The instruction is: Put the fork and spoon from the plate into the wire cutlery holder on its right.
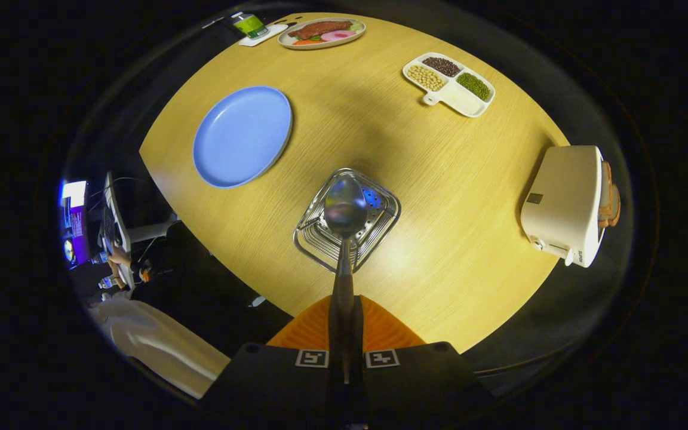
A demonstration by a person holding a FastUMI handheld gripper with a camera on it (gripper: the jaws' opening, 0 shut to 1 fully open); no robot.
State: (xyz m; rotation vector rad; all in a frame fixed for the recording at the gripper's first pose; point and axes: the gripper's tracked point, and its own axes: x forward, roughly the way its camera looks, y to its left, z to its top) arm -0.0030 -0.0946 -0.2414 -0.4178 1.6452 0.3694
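My gripper (344,325) is shut on the handle of a metal spoon (344,206), which sticks straight out ahead of the fingers. Its bowl hangs right above the mouth of the wire cutlery holder (380,224) standing on the wooden table. Something blue shows inside the holder beside the bowl; I cannot tell what it is. The blue plate (242,136) lies bare to the left of the holder and further away.
A white toaster (565,203) with bread stands at the table's right edge. A white divided tray of beans (450,83) sits far right. A food platter (322,32) and a green cup (250,25) are at the far edge. A person sits left, below the table.
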